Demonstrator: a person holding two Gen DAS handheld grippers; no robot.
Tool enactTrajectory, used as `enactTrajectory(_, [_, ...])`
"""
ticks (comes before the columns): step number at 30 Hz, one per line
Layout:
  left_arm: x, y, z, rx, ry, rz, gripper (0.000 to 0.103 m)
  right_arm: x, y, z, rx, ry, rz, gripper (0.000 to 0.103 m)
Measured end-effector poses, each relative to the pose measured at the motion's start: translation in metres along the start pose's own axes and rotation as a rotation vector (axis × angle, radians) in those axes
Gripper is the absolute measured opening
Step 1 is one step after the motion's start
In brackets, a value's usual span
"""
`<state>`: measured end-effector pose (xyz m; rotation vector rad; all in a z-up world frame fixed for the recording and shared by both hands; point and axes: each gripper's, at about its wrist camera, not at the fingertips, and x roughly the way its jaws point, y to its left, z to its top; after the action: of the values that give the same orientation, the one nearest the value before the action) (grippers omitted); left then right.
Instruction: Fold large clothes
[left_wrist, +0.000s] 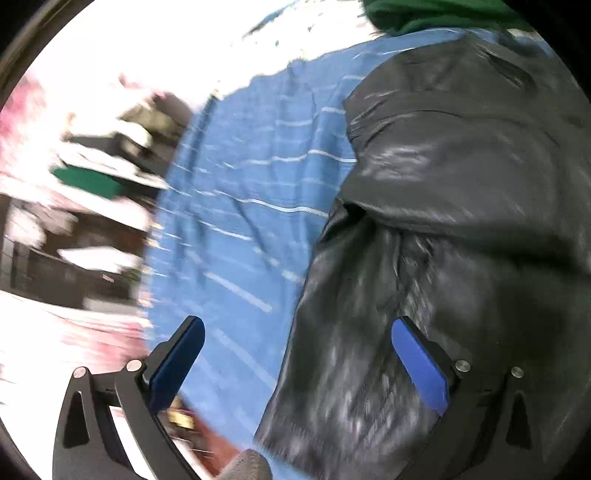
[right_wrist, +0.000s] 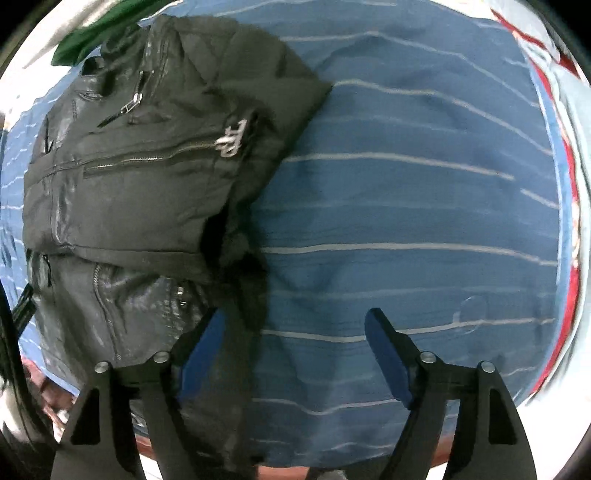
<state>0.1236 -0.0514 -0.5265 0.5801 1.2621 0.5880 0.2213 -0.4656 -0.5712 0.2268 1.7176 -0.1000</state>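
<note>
Black jacket (right_wrist: 140, 177): shiny leather-look garment with metal zips, lying partly folded on a blue bedspread (right_wrist: 406, 206) with thin pale stripes. In the right wrist view it fills the left half of the frame, 1 section doubled over the body and bearing a small pale emblem near the frame's upper centre. In the left wrist view, which is blurred, it (left_wrist: 443, 206) takes up the right half.

Green cloth (right_wrist: 92, 29): upper left of the right wrist view, just beyond the jacket's collar end; upper right (left_wrist: 424, 14) of the left wrist view.

Left gripper (left_wrist: 295, 354): jaws wide, nothing between the blue pads; the right-hand pad (left_wrist: 419, 363) shows in front of the jacket, and contact cannot be told.

Right gripper (right_wrist: 291, 350): jaws wide, holding nothing, over the bedspread, the left finger in front of the jacket's lower edge.

Blurred shelves with clutter (left_wrist: 92, 206): left of the left wrist view.
</note>
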Motion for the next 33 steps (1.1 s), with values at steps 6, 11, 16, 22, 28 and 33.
enactTrajectory(6, [-0.089,-0.07,-0.057,0.095,0.001,0.074,0.103,-0.007,-0.053,0.002,-0.074,0.003,0.009,0.081])
enactTrajectory(11, [-0.164,-0.134,-0.099,0.179,-0.018,0.043,0.103,-0.029,-0.111,0.012,-0.098,-0.014,0.034,0.081])
enactTrajectory(16, [-0.209,-0.182,-0.12,0.222,-0.034,0.006,0.103,-0.035,-0.153,0.012,-0.107,0.005,0.03,0.081])
enactTrajectory(22, [-0.209,-0.241,-0.128,0.271,-0.039,0.079,0.103,-0.024,-0.182,0.01,-0.045,0.058,0.052,0.081])
enactTrajectory(28, [-0.158,-0.24,-0.114,0.184,0.037,0.167,0.103,-0.007,-0.169,0.007,-0.021,0.071,0.059,0.081])
enactTrajectory(33, [-0.139,-0.215,-0.097,0.088,0.048,0.155,0.103,0.003,-0.151,0.014,-0.043,0.056,0.142,0.081])
